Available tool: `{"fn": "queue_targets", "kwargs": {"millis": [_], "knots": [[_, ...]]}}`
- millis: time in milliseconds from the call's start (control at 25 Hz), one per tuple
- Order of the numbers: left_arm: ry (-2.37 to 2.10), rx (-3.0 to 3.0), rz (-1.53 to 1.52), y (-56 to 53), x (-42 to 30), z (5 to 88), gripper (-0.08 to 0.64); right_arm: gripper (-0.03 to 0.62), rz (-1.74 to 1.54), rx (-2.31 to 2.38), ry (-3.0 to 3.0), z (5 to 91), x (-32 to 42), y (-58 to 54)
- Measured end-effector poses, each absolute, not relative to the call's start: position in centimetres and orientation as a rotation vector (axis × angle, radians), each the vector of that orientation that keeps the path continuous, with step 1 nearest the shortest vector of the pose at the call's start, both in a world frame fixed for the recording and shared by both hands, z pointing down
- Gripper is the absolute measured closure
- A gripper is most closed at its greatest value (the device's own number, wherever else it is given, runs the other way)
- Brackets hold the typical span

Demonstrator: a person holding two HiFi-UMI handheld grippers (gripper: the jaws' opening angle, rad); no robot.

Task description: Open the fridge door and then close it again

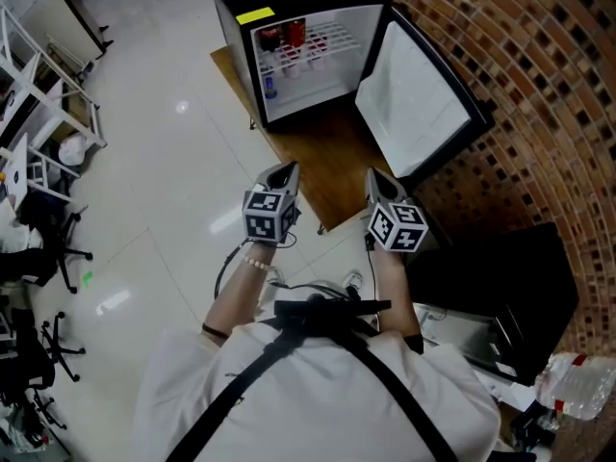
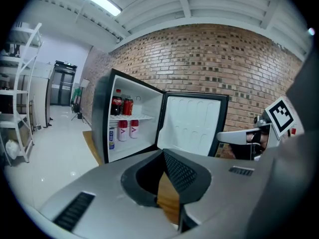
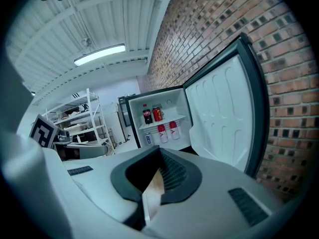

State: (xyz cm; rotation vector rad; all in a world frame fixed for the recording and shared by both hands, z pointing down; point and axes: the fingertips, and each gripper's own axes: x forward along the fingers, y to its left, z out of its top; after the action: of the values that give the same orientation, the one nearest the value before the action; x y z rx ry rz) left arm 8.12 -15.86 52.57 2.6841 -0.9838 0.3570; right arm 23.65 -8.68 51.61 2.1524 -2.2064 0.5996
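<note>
Two white bottles (image 2: 122,128) (image 2: 133,127), lower shelf of fridge (image 2: 99,118): red band with a white V-shaped mark, nothing else legible
Dark bottle (image 2: 117,102) and red can (image 2: 127,106) on the shelf above: red labels, wording too small to read
Yellow sticker (image 1: 254,14) on fridge top: no print made out
Cubes (image 1: 268,215) (image 1: 397,227): black-and-white square codes, no letters

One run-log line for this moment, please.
fridge door: open wide | left gripper: shut, empty | right gripper: shut, empty | both apart from the fridge | door not yet closed
</note>
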Motion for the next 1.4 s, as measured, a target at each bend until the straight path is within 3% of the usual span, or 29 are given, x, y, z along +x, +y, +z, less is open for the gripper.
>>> {"fn": "queue_targets", "kwargs": {"millis": [800,960,1400], "knots": [[-0.925,2.686,0.315,-15.1,9.0,52.2,0.56,0.592,0.527,2.183,-2.21,50.2,24.7,-7.9],[-0.928,2.687,0.308,-14.9,9.1,52.0,0.56,0.543,0.536,2.152,-2.204,50.8,25.7,-7.1],[-0.926,2.668,0.354,-13.8,11.3,53.3,0.56,0.538,0.566,2.213,-2.147,52.7,30.7,-4.2]]}}
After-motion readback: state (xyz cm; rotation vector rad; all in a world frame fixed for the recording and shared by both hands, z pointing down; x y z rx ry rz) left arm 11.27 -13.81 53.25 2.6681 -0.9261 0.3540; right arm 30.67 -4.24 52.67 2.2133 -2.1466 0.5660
